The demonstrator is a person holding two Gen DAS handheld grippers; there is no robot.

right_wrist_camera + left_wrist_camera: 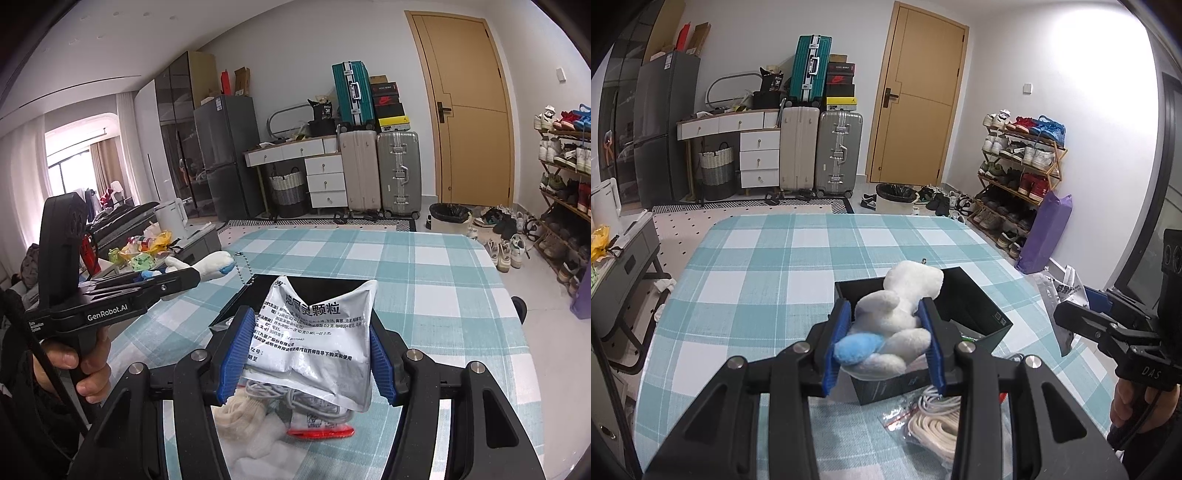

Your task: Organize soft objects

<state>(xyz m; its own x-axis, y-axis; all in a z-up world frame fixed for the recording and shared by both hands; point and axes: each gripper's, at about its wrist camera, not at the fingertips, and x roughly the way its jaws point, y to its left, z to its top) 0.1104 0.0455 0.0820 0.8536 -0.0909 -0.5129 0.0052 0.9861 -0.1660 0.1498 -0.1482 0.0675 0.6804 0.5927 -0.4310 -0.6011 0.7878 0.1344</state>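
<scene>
We see the left gripper (pixel 884 341) pinching a white plush toy (pixel 901 314) with a blue patch, its blue pads pressed into the toy's sides, held over the open black box (pixel 975 314). The right gripper (pixel 310 356) clamps a silver printed sachet (pixel 317 339) between its pads, above the near edge of the same box. Nearer, on the checked tablecloth (pixel 775 266), lie a coiled white rope (pixel 934 424) in a clear bag and a whitish sock (pixel 240 417). A hand (pixel 79 369) grips the left gripper's handle at far left.
</scene>
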